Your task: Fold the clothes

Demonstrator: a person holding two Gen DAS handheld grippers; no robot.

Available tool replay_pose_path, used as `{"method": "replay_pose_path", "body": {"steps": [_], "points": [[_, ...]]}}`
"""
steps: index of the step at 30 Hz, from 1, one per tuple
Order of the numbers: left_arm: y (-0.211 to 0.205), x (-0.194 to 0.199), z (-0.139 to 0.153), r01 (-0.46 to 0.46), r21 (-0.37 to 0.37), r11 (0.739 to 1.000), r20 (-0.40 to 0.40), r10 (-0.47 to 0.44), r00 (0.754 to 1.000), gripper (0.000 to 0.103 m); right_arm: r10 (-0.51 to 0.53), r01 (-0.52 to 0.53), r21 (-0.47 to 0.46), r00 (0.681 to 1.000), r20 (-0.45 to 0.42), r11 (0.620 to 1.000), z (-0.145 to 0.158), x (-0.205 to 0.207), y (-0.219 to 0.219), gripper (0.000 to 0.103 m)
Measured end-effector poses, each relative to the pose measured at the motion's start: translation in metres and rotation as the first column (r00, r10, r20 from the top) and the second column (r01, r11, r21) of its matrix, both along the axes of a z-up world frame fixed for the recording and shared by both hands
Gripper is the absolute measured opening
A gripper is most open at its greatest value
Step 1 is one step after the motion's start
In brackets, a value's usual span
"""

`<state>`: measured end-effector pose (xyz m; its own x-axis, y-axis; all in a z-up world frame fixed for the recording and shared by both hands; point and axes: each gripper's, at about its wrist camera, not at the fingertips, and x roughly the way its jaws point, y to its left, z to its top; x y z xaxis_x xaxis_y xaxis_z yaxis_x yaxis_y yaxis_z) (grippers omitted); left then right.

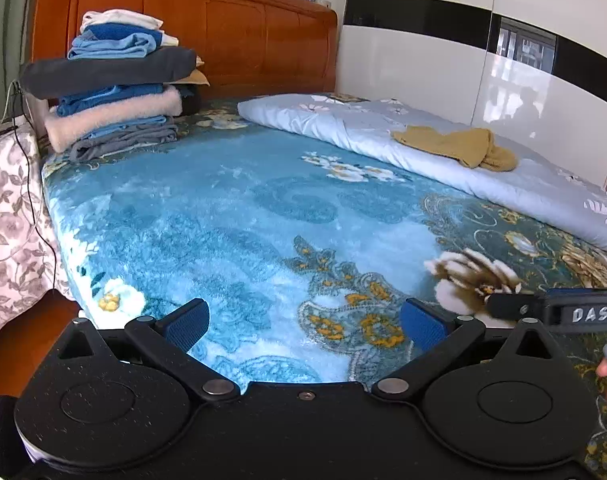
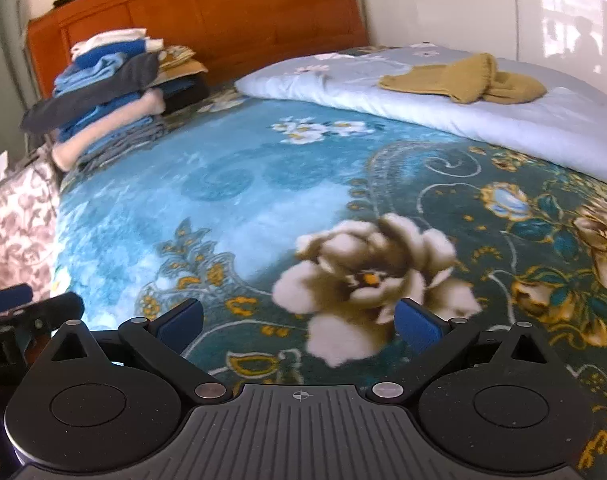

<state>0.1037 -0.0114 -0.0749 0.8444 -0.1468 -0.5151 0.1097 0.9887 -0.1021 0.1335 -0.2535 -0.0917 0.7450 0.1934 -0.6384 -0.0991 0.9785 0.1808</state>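
Observation:
A mustard-yellow knitted garment (image 1: 461, 146) lies crumpled on the pale blue quilt (image 1: 343, 128) at the far right of the bed; it also shows in the right wrist view (image 2: 467, 78). A stack of folded clothes (image 1: 111, 80) stands at the far left by the headboard, also in the right wrist view (image 2: 111, 92). My left gripper (image 1: 303, 326) is open and empty above the blue floral blanket (image 1: 223, 216). My right gripper (image 2: 299, 326) is open and empty above the blanket's white flower (image 2: 367, 276), far from the garment.
An orange wooden headboard (image 1: 231, 28) stands at the back. A glossy white wardrobe (image 1: 483, 80) runs along the right of the bed. A floral-covered bedside stand (image 1: 11, 220) with a black cable is at the left. The right gripper's body (image 1: 563, 312) shows at the left view's right edge.

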Motion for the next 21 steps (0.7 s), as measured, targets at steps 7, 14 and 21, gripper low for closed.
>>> {"method": "replay_pose_path", "body": {"steps": [7, 14, 21], "points": [[-0.006, -0.004, 0.002, -0.042, 0.056, 0.998, 0.039, 0.040, 0.998, 0.101, 0.027, -0.026, 0.011, 1.000, -0.016, 1.000, -0.004, -0.003, 0.009, 0.103], [-0.022, -0.014, 0.003, -0.062, 0.156, 0.986, 0.115, 0.044, 0.992, 0.102, 0.038, -0.038, 0.007, 0.999, -0.026, 0.999, -0.004, -0.007, 0.012, 0.103], [-0.030, -0.018, 0.000, -0.080, 0.204, 0.976, 0.162, 0.046, 0.986, 0.102, 0.025, -0.024, 0.008, 0.999, -0.048, 1.000, -0.008, -0.006, 0.010, 0.103]]}}
